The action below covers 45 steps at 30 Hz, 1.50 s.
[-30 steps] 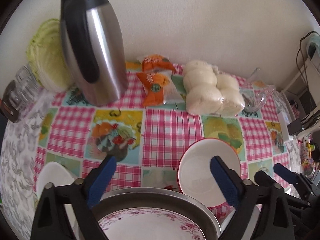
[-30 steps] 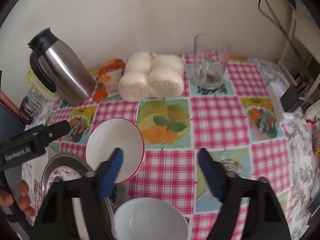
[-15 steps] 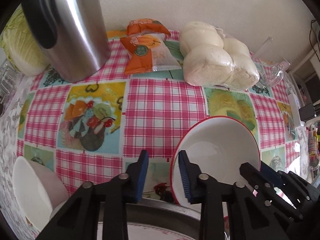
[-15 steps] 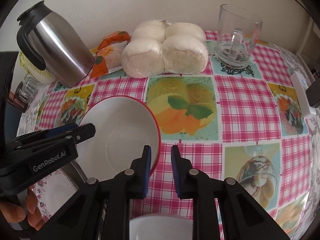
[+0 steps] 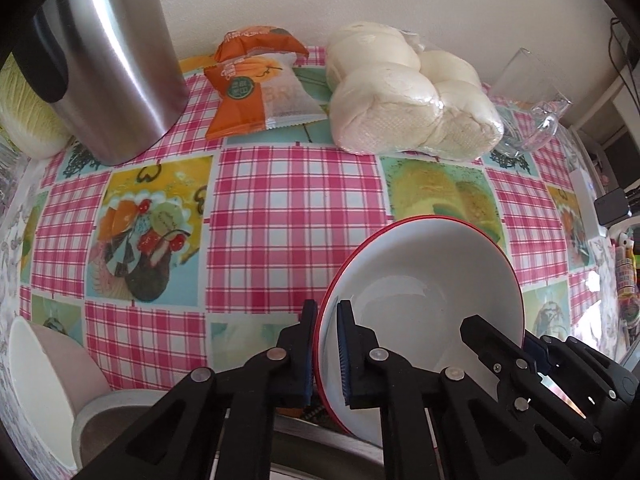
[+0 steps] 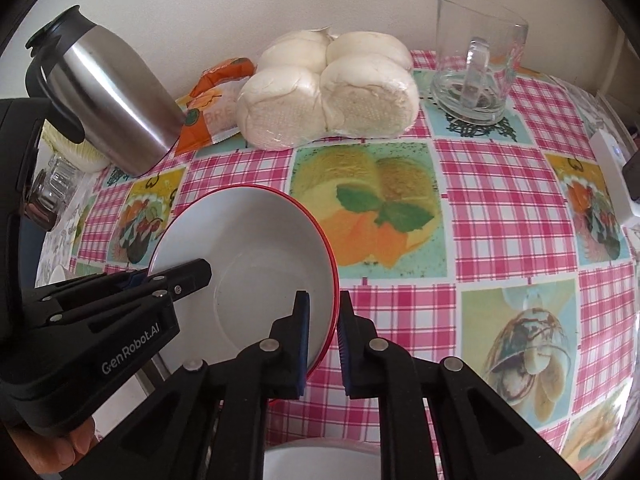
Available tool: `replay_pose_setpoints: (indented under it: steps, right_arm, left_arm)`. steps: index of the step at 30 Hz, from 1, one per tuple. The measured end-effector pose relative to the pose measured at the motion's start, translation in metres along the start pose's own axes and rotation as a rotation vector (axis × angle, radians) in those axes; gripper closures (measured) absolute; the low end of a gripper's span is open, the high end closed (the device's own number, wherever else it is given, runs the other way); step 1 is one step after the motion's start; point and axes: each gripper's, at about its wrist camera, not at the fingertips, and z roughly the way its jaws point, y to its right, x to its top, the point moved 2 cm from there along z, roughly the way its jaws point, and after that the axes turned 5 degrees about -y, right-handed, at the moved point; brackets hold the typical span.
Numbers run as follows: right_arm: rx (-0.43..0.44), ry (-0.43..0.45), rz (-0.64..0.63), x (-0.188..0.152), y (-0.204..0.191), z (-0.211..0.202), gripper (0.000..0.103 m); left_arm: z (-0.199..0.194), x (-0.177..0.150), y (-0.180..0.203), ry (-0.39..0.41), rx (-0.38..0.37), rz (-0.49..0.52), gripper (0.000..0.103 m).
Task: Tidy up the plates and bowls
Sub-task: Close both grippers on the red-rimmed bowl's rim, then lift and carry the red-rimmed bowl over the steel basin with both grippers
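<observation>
Both claws grip one white bowl with a red rim (image 5: 432, 276): the left claw (image 5: 328, 344) is pinched narrow on the bowl's left wall, one blue pad inside and one outside, and the right claw (image 6: 323, 332) is clamped the same way on its right wall, so the bowl hangs tilted between them. Beneath the left claw lies the rim of a metal tray (image 5: 320, 440), and to that claw's left a plain white bowl (image 5: 44, 384) lies tipped on its side near the tabletop's edge. Under the right claw another white bowl (image 6: 320, 460) peeps in at the bottom of its view. The tabletop (image 6: 480, 208) wears an oilcloth of pink-and-white check broken by squares printed with fruit and desserts. Ahead of the claws, along a plain cream wall (image 6: 240, 0), stand a steel thermos jug (image 6: 108, 96) to the left, an orange snack packet (image 5: 256, 88), a wrapped cluster of white buns (image 6: 328, 92), and a clear glass mug (image 6: 476, 60) to the right. Beyond the jug a pale cabbage (image 5: 24, 120) rests against the wall. Past the right edge of the tabletop, cables (image 5: 624, 52) and dark devices crowd a shelf.
</observation>
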Motion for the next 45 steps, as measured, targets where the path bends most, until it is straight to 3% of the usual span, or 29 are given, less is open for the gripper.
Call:
replay_pose_setpoints:
  steps: [4, 9, 16, 22, 29, 37, 45]
  right_arm:
    - [0.011, 0.012, 0.047, -0.002, 0.018, -0.009, 0.092]
    - [0.001, 0.056, 0.075, -0.008, 0.032, -0.034, 0.092]
    - [-0.030, 0.116, 0.048, -0.027, 0.032, -0.071, 0.092]
    - [-0.017, 0.150, 0.038, -0.045, 0.026, -0.097, 0.092]
    - [-0.009, 0.213, 0.001, -0.075, 0.005, -0.126, 0.092]
    - [0.021, 0.210, -0.009, -0.124, -0.017, -0.119, 0.091]
    - [0.036, 0.254, -0.008, -0.162, -0.037, -0.126, 0.091]
  left_arm:
    - [-0.008, -0.004, 0.015, 0.024, -0.049, 0.004, 0.092]
    - [-0.027, -0.006, 0.036, 0.083, -0.050, 0.042, 0.092]
    - [-0.058, -0.029, 0.042, 0.127, -0.116, -0.011, 0.092]
    - [-0.093, -0.053, 0.047, 0.195, -0.097, -0.007, 0.092]
    - [-0.129, -0.089, 0.034, 0.286, -0.106, -0.059, 0.092]
    - [-0.128, -0.141, 0.005, 0.293, -0.130, -0.149, 0.092]
    - [-0.139, -0.181, -0.011, 0.326, -0.120, -0.174, 0.092]
